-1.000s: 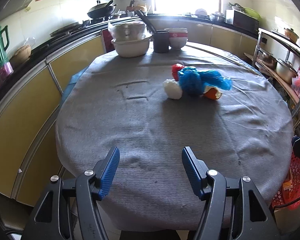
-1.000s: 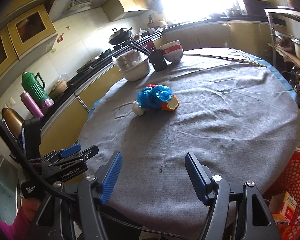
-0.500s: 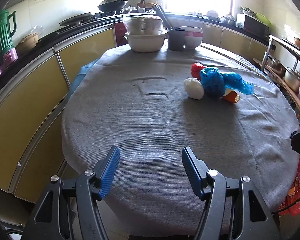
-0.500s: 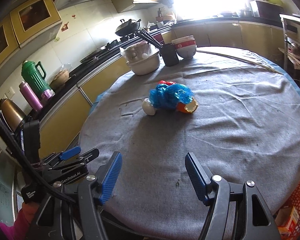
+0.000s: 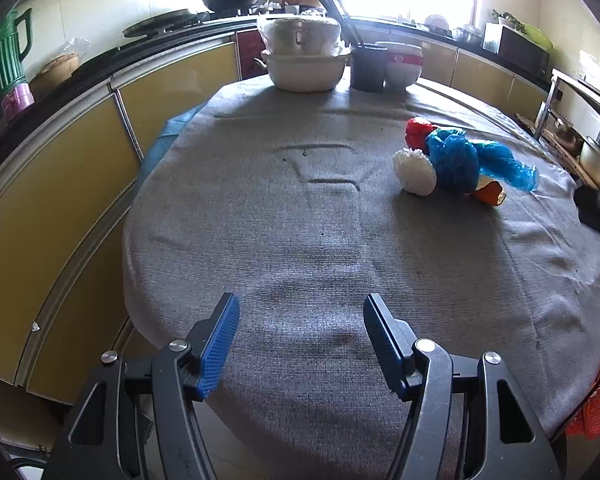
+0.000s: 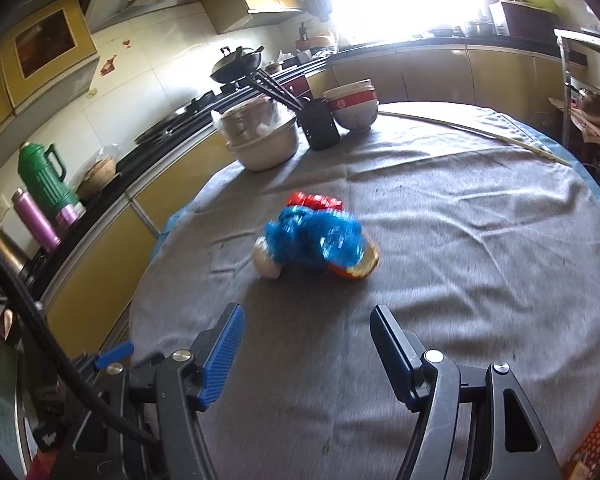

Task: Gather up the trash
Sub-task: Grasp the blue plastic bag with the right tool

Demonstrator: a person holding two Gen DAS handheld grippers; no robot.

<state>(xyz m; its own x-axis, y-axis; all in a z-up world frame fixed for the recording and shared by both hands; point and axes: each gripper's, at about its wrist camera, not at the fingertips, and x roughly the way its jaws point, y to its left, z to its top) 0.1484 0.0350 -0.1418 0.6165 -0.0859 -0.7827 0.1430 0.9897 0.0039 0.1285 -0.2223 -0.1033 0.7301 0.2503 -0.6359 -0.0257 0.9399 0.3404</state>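
A small heap of trash lies on the round table's grey cloth [image 5: 300, 240]: a crumpled blue plastic bag [image 5: 460, 160] [image 6: 316, 236], a white crumpled ball [image 5: 414, 172] [image 6: 266, 262], a red wrapper [image 5: 416, 130] [image 6: 314, 201] and an orange peel piece [image 5: 490, 194] [image 6: 360, 266]. My left gripper [image 5: 300, 322] is open and empty over the table's near edge, the heap far ahead to its right. My right gripper [image 6: 306, 332] is open and empty, a short way in front of the heap.
A white basin with a covered pot [image 5: 304, 60], a dark chopstick holder [image 5: 366, 68] and stacked bowls [image 5: 404, 64] stand at the table's far edge. Yellow cabinets [image 5: 60, 184] run along the left. A red basket [image 5: 598, 396] sits at the lower right.
Both grippers have moved forward over the table. The heap is nearer in the right wrist view. Both stay open.
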